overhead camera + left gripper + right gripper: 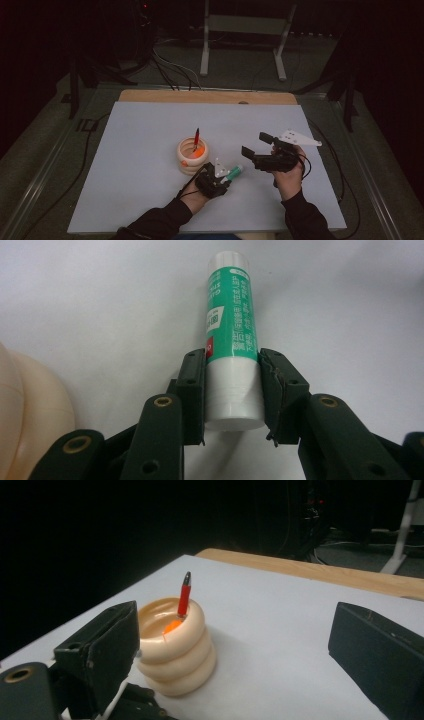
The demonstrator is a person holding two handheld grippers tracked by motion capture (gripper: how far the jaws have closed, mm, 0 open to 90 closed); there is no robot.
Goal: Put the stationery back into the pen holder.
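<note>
My left claw (233, 395) is clamped on the glue stick (231, 340), whose long axis runs straight ahead, white base between the 2 pads. Cream holder (192, 156) sits just left; open table (150, 200) elsewhere. My right claw (251, 143) gapes, holding nothing.

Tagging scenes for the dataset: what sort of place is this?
Likely a lab recording bench: a table under a plain grey sheet, cables on the floor behind, a white metal stand, dark surroundings.
</note>
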